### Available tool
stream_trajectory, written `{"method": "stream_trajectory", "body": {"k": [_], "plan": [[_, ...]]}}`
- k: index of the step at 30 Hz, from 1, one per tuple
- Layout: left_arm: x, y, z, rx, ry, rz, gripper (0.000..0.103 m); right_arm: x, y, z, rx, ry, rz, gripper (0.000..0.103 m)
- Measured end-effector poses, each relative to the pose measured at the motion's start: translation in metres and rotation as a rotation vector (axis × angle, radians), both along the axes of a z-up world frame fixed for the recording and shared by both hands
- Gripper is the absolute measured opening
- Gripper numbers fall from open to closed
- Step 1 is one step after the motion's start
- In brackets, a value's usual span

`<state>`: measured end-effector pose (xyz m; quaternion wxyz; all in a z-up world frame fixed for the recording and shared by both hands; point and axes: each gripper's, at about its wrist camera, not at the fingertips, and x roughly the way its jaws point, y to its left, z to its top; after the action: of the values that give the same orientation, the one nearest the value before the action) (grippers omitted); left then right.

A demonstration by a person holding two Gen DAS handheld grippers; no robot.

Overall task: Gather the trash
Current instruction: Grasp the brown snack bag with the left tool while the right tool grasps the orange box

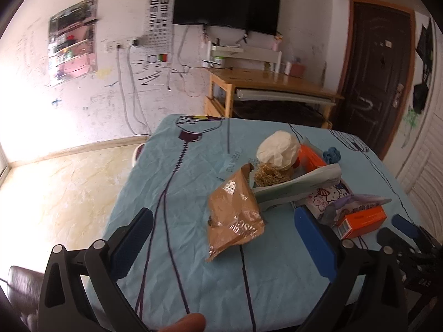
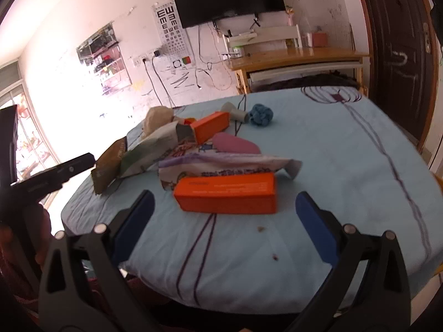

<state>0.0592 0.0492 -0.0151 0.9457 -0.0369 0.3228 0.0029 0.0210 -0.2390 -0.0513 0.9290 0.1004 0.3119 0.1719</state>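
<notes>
Both grippers hover with fingers spread wide and empty: the left gripper (image 1: 221, 238) frames a crumpled brown bag (image 1: 234, 215), while the right gripper (image 2: 225, 215) frames an orange box (image 2: 225, 192). All the trash lies piled on the blue-clothed table (image 2: 332, 166), including a white paper wad (image 1: 278, 149), a purple wrapper (image 2: 221, 163) touching the box, and a second orange box (image 2: 210, 127) farther back.

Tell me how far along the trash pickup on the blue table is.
Nothing looks collected yet. Both the left gripper and right gripper are open and empty. The brown bag, orange box, purple wrapper and the rest still lie on the tablecloth.
</notes>
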Motion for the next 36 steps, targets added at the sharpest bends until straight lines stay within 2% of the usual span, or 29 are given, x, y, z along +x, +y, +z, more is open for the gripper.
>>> {"method": "stream_trajectory", "body": {"k": [3, 7, 11, 12, 14, 15, 16, 19, 25, 27, 28, 36], "plan": [[0.007, 0.001, -0.004, 0.001, 0.005, -0.015, 0.091, 0.006, 0.005, -0.005, 0.001, 0.023, -0.001, 0.098], [0.020, 0.002, -0.014, -0.012, 0.037, -0.038, 0.066, 0.012, 0.010, -0.011, -0.026, 0.033, -0.011, 0.098], [0.026, 0.002, -0.025, -0.028, 0.051, -0.061, 0.058, 0.015, 0.010, -0.014, -0.030, 0.032, -0.035, 0.098], [0.027, 0.001, -0.027, -0.029, 0.051, -0.066, 0.053, 0.015, 0.009, -0.014, -0.029, 0.031, -0.037, 0.098], [0.030, 0.000, -0.032, -0.032, 0.057, -0.077, 0.034, 0.015, 0.010, -0.015, -0.034, 0.028, -0.042, 0.098], [0.031, 0.001, -0.035, -0.037, 0.065, -0.081, 0.020, 0.014, 0.011, -0.015, -0.037, 0.025, -0.043, 0.098], [0.032, 0.002, -0.038, -0.041, 0.070, -0.080, 0.014, 0.015, 0.011, -0.015, -0.042, 0.023, -0.043, 0.098], [0.031, 0.005, -0.043, -0.058, 0.064, -0.061, 0.008, 0.015, 0.014, -0.016, -0.067, 0.011, -0.043, 0.098], [0.021, 0.005, -0.040, -0.075, 0.029, -0.057, 0.006, 0.014, 0.027, -0.019, -0.189, -0.056, -0.069, 0.098], [0.019, 0.008, -0.038, -0.087, 0.026, -0.057, 0.006, 0.014, 0.033, -0.021, -0.232, -0.081, -0.059, 0.091], [0.018, 0.009, -0.037, -0.091, 0.022, -0.055, 0.006, 0.014, 0.033, -0.022, -0.244, -0.090, -0.057, 0.091], [0.012, 0.021, -0.033, -0.112, 0.005, -0.022, 0.006, 0.009, 0.016, -0.009, -0.150, -0.120, -0.047, 0.090]]}}
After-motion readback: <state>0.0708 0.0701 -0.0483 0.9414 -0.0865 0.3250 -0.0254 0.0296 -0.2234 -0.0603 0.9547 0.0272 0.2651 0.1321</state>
